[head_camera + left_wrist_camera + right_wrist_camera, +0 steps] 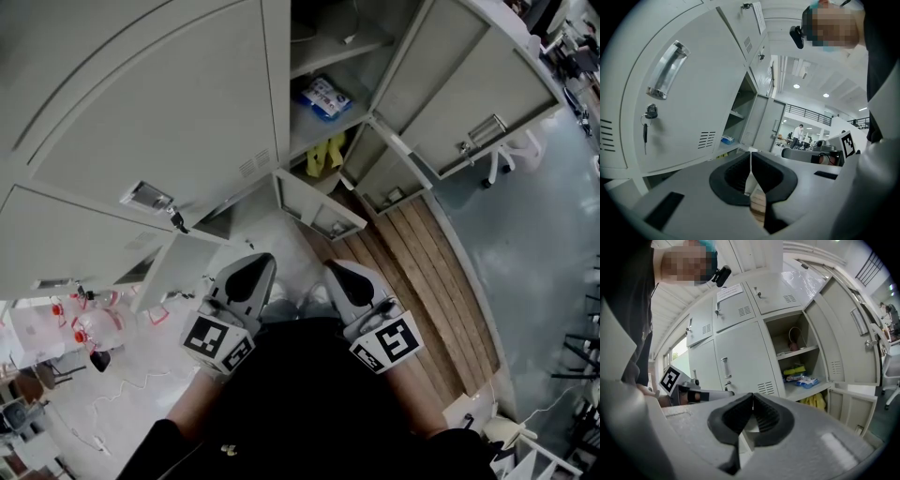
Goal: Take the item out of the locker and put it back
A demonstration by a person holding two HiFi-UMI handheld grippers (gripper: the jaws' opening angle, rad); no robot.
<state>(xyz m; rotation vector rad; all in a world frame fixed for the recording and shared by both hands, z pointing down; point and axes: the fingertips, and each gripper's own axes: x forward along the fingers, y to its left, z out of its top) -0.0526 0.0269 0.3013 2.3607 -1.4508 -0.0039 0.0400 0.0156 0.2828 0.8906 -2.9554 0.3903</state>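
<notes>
Far left of the open grey metal locker (330, 56), a closed grey locker door (141, 103) shows a clear bar handle (668, 70), with a key in the lock (650, 111) under it. In front of the locker and well short of it comes the left gripper (248, 274), held low against the person's dark clothing. Its jaws are pressed flat together with nothing between them; the left gripper view shows the two dark pads meeting in one thin line. Its black-and-white marker cube (220, 339) sits at the rear.

Just beside it is the right gripper (337, 277), and it's the same story: jaws closed up on nothing, tips pointing toward the locker.

Now the locker itself, shelves in plain sight. The blue-and-white packet (805, 379) lies on the middle shelf, well apart from both grippers. A flat yellow-green thing (794, 370) sits just behind it. One shelf up there's a small pinkish thing (793, 347), too small to make out. In the compartment under the packet's shelf, crumpled yellow cloth (813, 401).

Right of the locker's opening hangs its tall grey door (473, 89), swung wide. Beyond that door stands a white swivel chair (511, 155). A strip of brown wooden boards (422, 272) runs along the floor from the locker's foot.
</notes>
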